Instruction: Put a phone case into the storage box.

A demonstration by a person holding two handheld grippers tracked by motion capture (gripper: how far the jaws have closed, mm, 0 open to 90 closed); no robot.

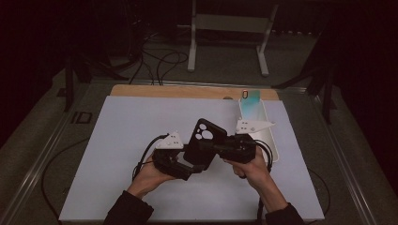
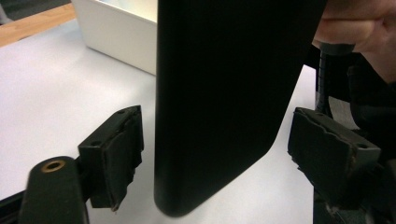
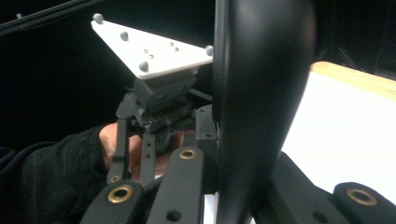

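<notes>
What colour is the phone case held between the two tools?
Black, plain matte; the phone case shows best in the high view, where its camera cut-outs are visible.

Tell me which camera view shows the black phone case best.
The high view: it shows the black phone case almost whole, camera cutouts up, clamped by the right gripper. The left gripper view shows just its smooth lower end between the open pads, untouched. The right gripper view shows a close, blurred edge.
</notes>
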